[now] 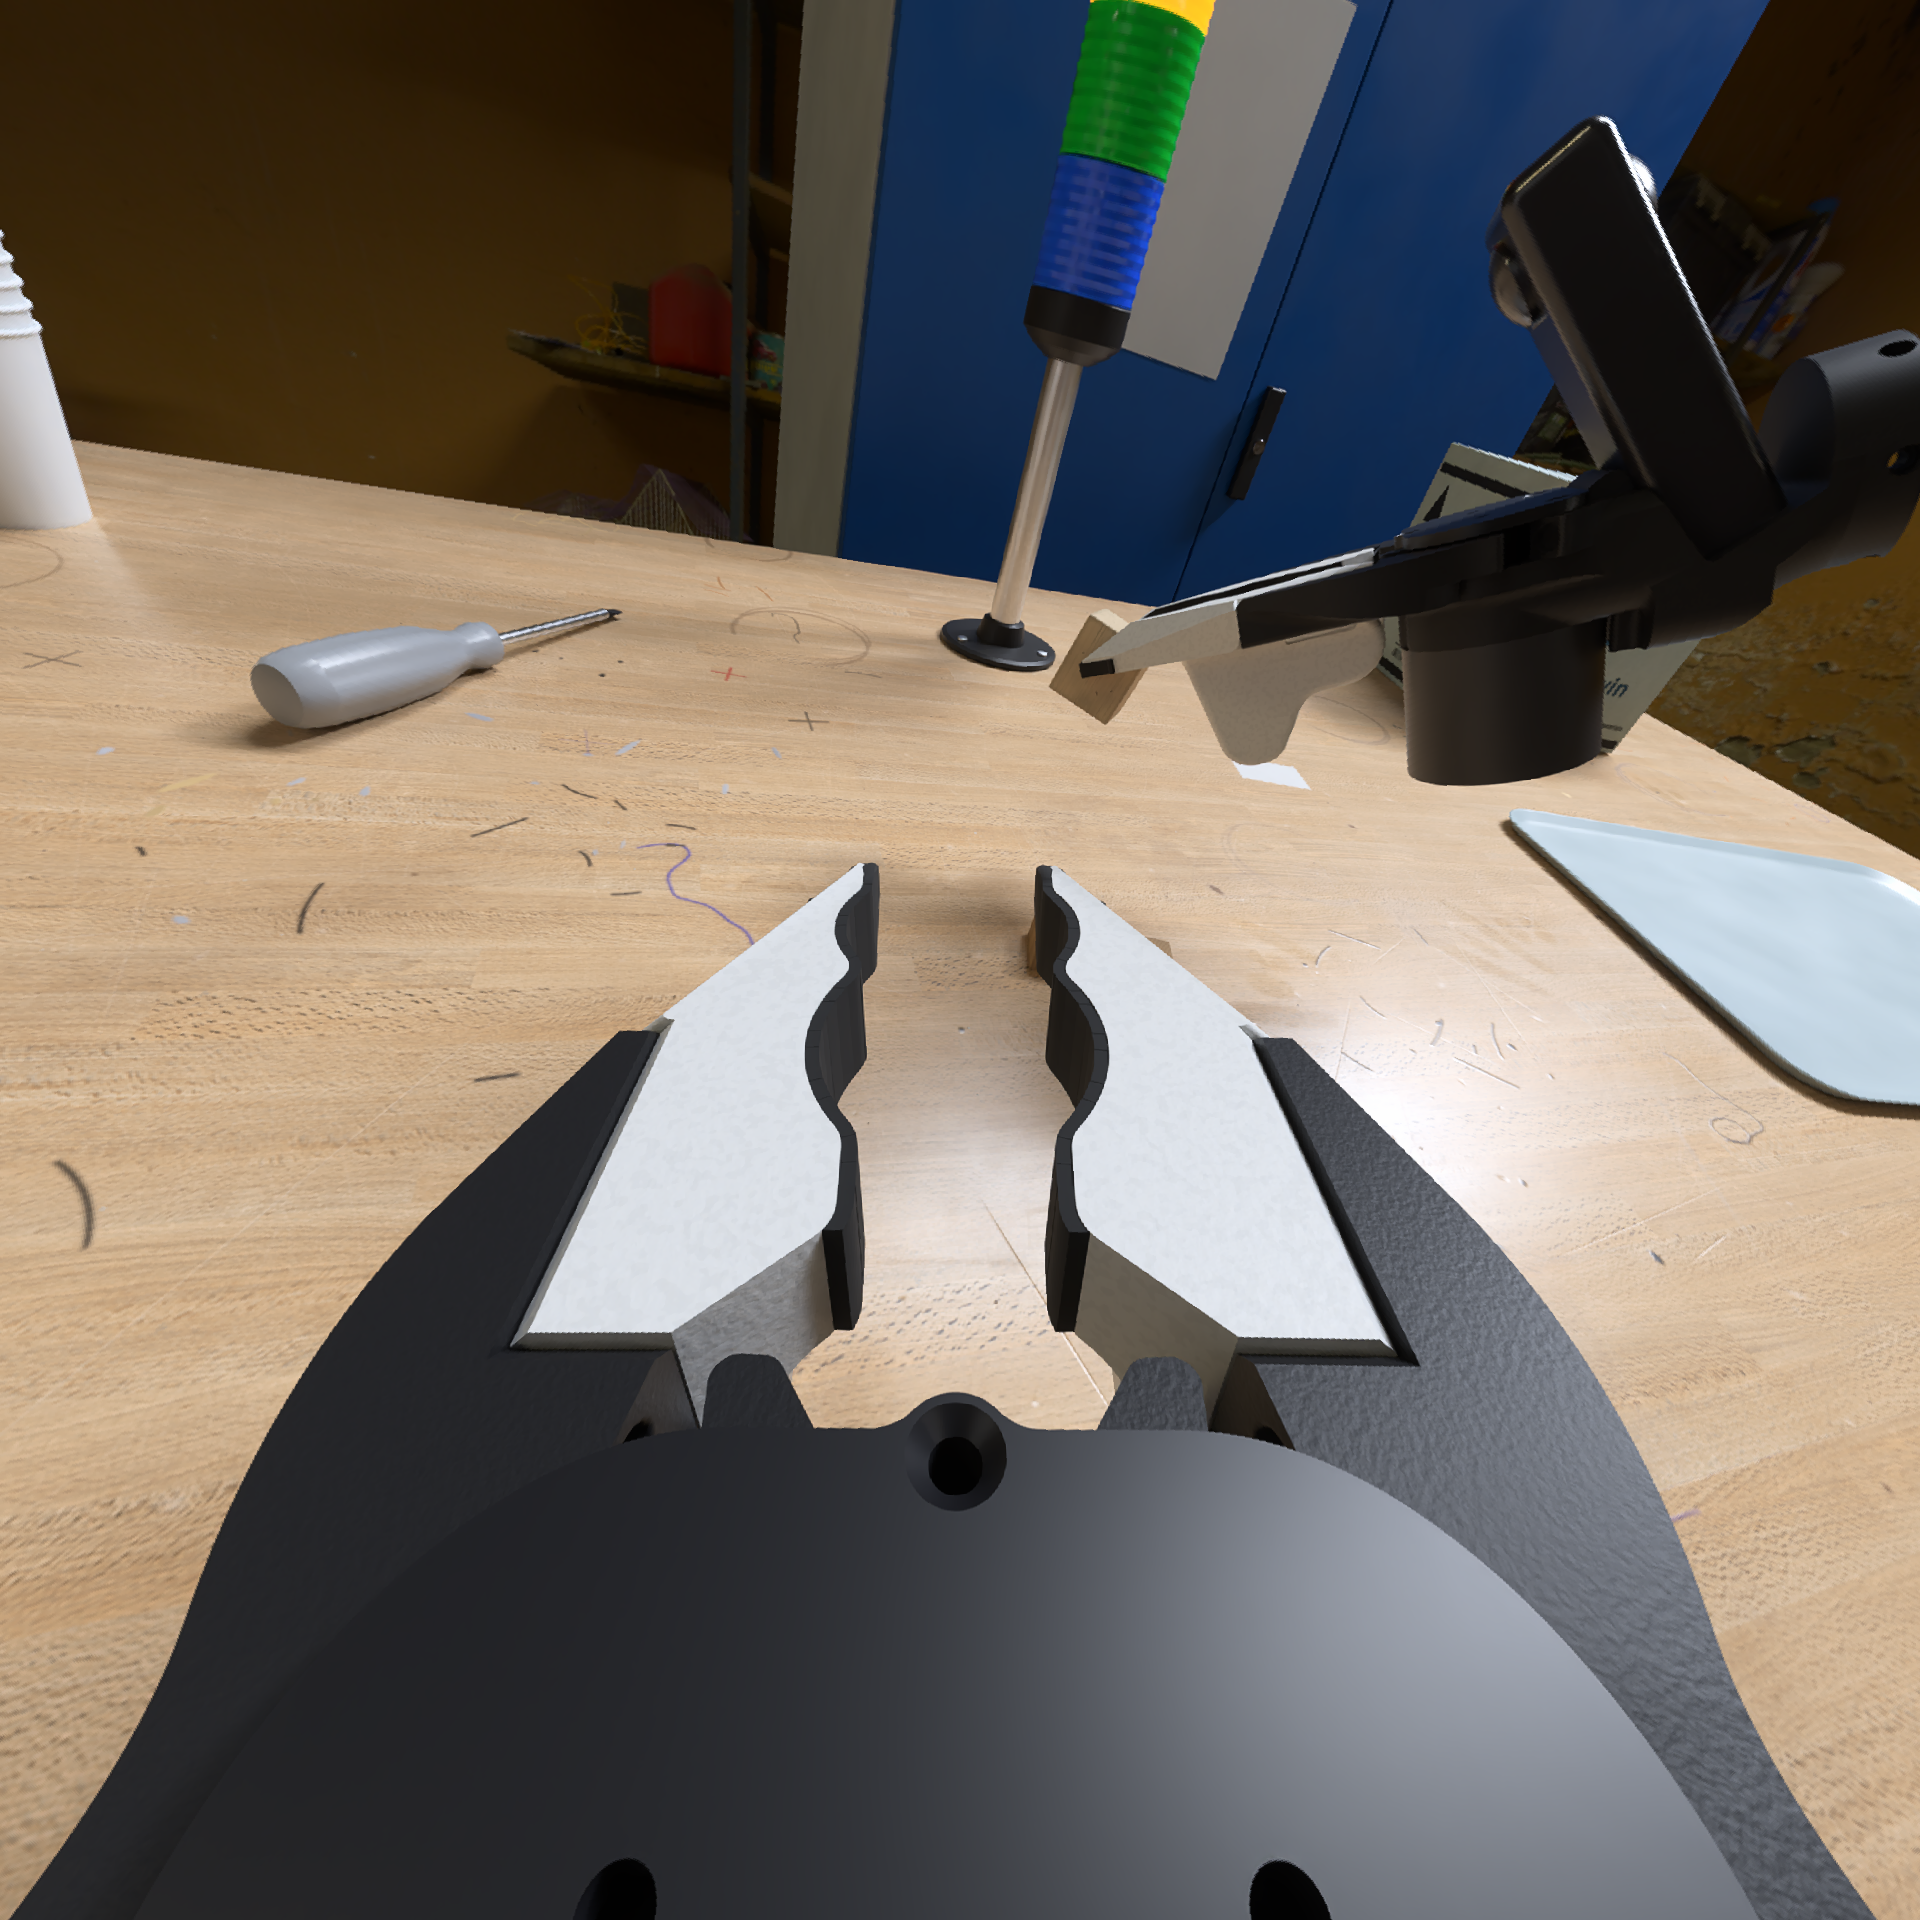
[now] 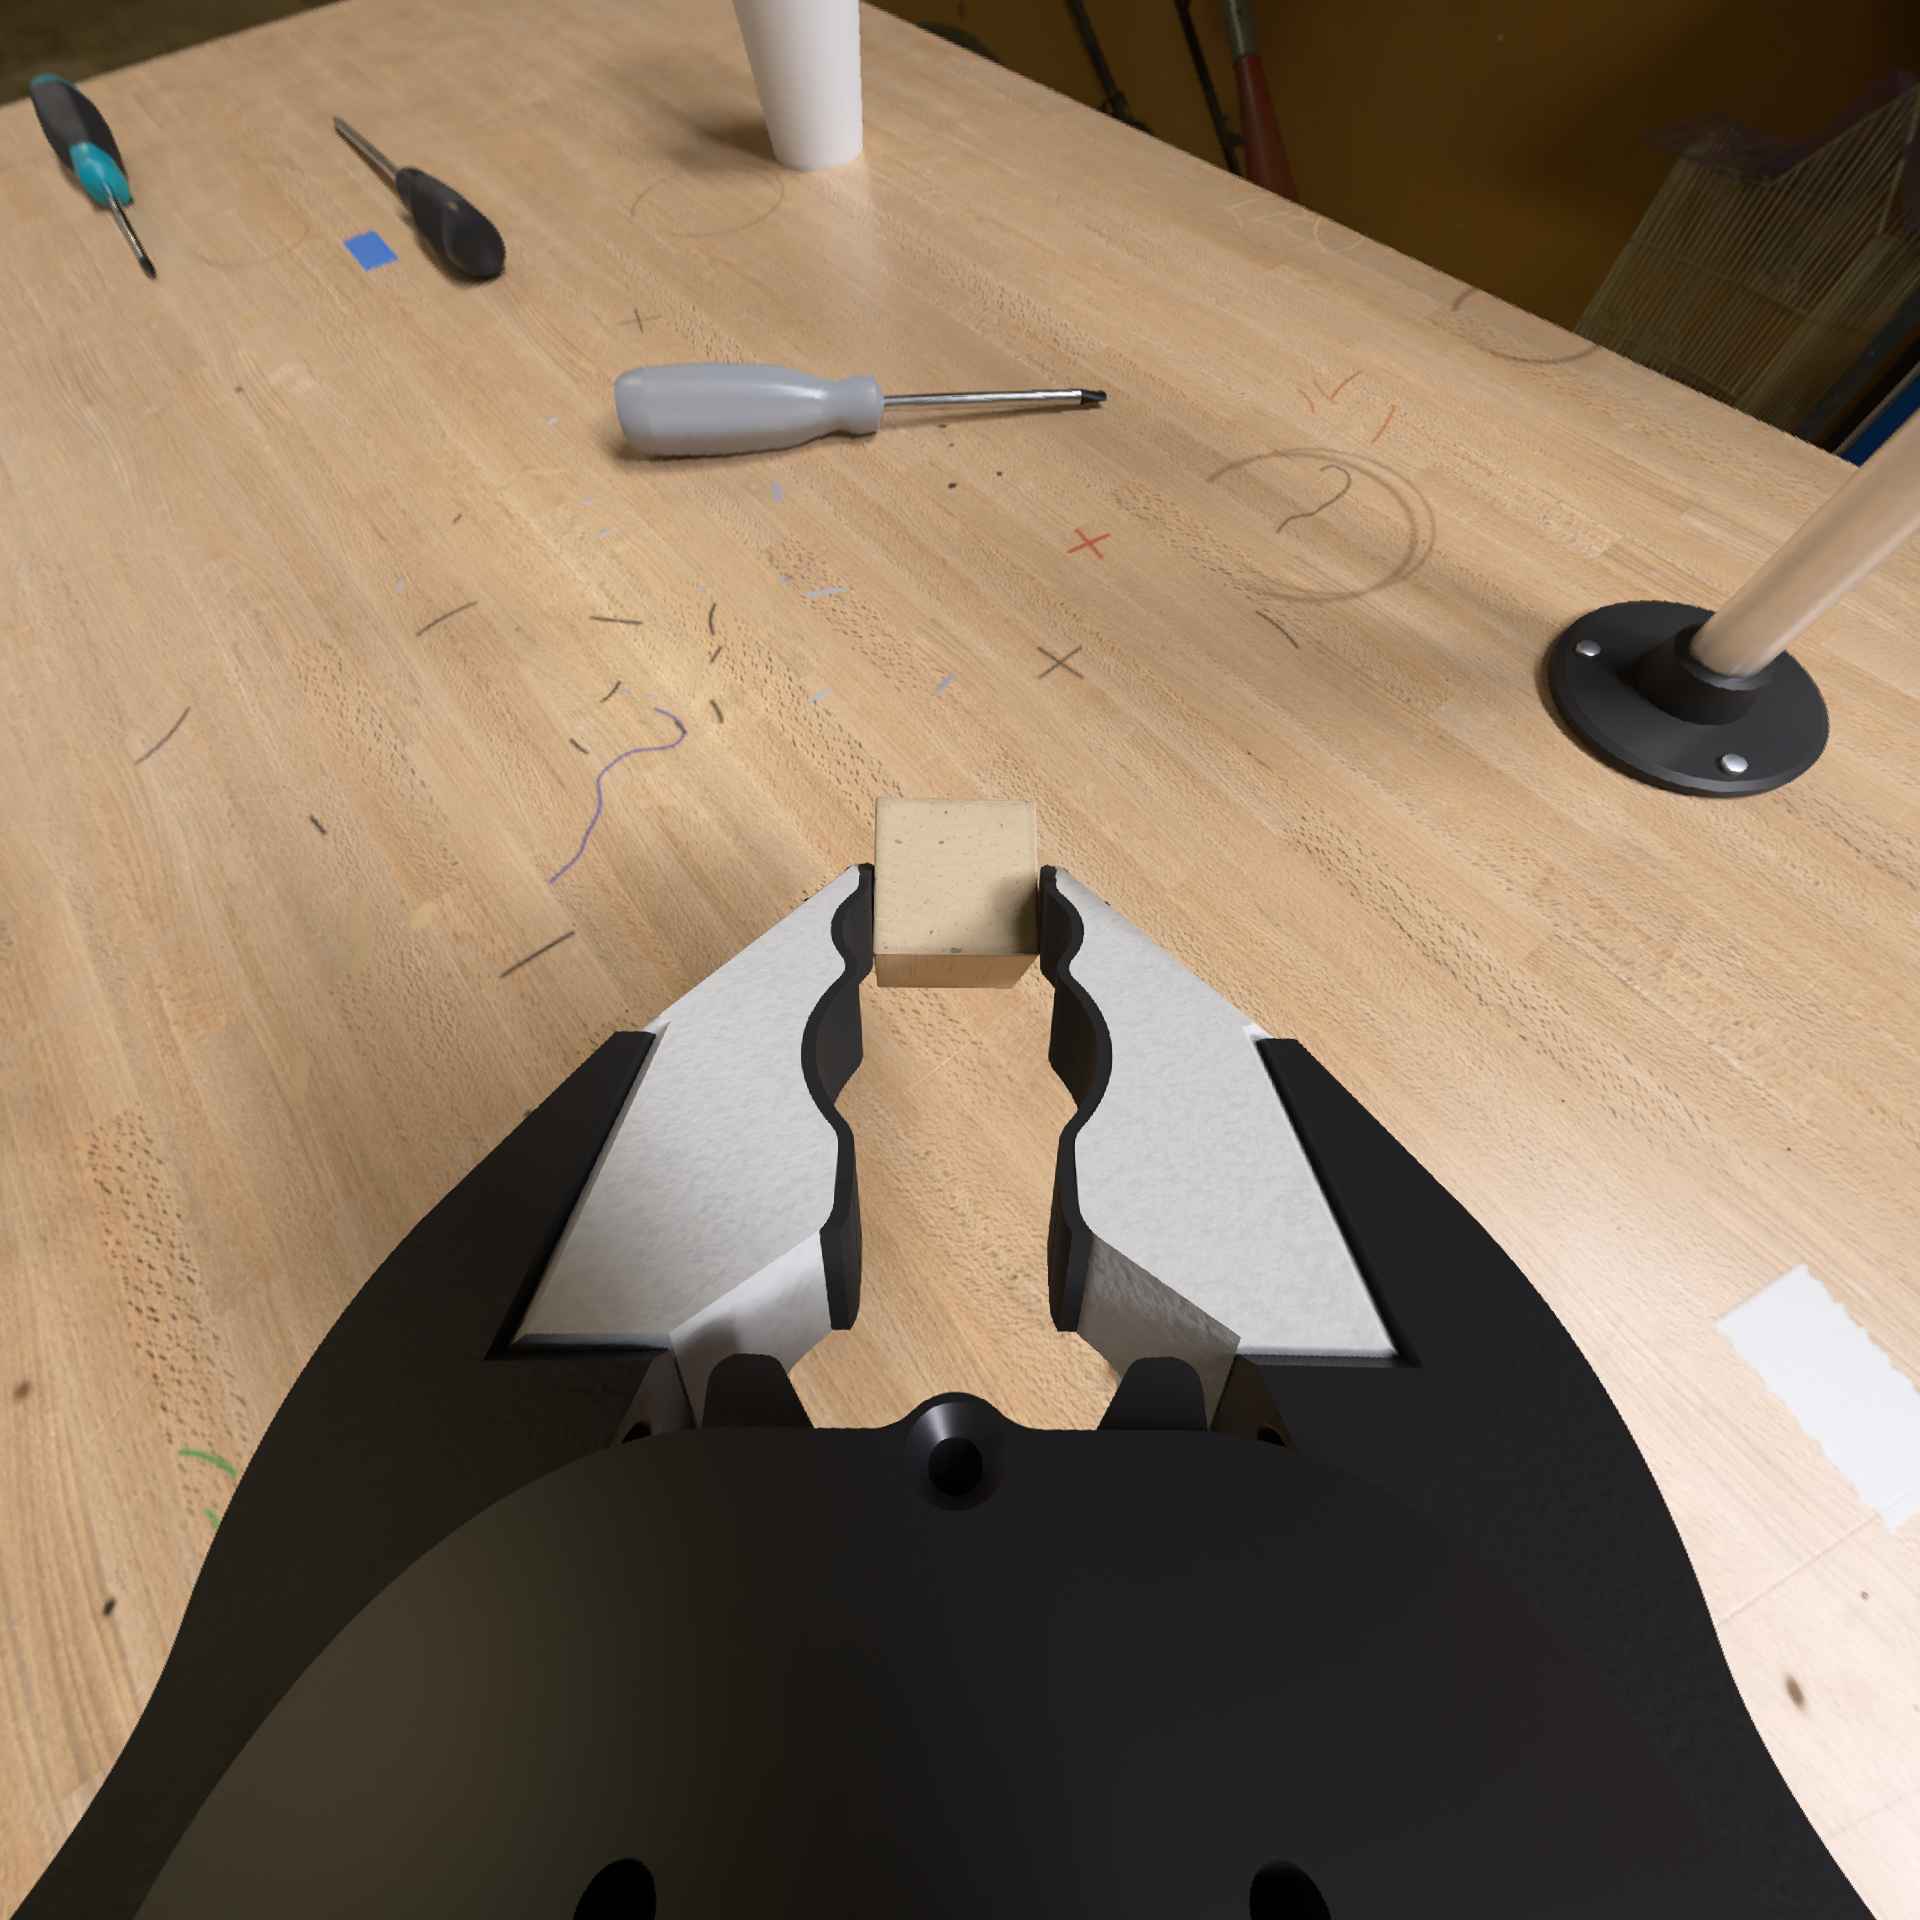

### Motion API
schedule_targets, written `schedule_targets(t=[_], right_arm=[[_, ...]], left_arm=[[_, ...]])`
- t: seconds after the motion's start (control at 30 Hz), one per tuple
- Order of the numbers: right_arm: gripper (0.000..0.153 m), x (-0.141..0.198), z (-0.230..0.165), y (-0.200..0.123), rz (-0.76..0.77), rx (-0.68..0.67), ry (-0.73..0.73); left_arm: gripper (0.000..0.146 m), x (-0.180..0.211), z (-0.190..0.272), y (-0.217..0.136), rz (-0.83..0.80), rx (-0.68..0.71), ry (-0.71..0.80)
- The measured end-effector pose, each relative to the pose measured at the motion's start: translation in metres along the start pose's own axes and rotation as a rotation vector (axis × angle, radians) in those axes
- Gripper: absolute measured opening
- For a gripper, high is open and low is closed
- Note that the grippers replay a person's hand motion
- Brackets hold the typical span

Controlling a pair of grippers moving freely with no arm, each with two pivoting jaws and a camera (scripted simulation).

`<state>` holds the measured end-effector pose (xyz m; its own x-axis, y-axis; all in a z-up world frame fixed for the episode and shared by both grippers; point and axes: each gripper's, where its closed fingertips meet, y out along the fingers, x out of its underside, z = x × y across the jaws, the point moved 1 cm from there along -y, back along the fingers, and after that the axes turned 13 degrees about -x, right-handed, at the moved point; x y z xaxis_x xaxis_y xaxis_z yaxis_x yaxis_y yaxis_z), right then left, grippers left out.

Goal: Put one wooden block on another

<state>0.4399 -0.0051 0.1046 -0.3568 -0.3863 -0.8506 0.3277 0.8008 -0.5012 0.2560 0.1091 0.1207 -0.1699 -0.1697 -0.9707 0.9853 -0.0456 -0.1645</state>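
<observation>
Fingertips of the right hand-held gripper are clamping a pale cubic wooden block above the light wooden surface, while the left hand-held gripper is hanging open, a second block peeking beside its right finger.

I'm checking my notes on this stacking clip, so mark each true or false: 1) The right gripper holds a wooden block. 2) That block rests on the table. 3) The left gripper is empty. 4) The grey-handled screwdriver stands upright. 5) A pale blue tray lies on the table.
1) True: the right gripper is shut on the light cube-shaped wooden block.
2) False: the left wrist view shows it held clear above the scratched wooden table.
3) True: the left gripper is open with nothing between its fingers.
4) False: the grey-handled screwdriver lies flat on the table.
5) True: the flat pale blue tray lies by the table's edge.
</observation>
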Motion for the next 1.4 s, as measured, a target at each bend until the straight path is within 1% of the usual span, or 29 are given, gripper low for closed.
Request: schedule_targets(t=[0.17, 0.4, 0.53, 0.67, 0.8, 1.0, 1.4], right_arm=[[0.031, 0.01, -0.01, 0.006, -0.075, -0.037, -0.043], [0.031, 0.036, -0.036, 0.017, -0.252, -0.165, -0.112], [0.031, 0.056, -0.058, 0.02, -0.364, -0.308, -0.08], [0.031, 0.074, -0.07, 0.019, -0.464, -0.396, -0.057], [0.032, 0.083, -0.068, 0.017, -0.531, -0.372, -0.087], [0.032, 0.083, -0.066, 0.018, -0.527, -0.367, -0.071], [0.031, 0.083, -0.062, 0.015, -0.538, -0.343, -0.104]], left_arm=[[0.03, 0.0, 0.0, 0.0, 0.003, 0.003, -0.006], [0.03, -0.001, 0.0, -0.001, 0.008, 0.009, -0.013], [0.03, -0.002, 0.0, -0.001, 0.012, 0.011, -0.018], [0.029, -0.002, 0.0, -0.002, 0.014, 0.014, -0.024], [0.029, -0.002, 0.0, -0.002, 0.016, 0.016, -0.027], [0.03, -0.003, 0.0, -0.002, 0.018, 0.02, -0.032], [0.03, -0.002, 0.0, -0.002, 0.018, 0.023, -0.037]])
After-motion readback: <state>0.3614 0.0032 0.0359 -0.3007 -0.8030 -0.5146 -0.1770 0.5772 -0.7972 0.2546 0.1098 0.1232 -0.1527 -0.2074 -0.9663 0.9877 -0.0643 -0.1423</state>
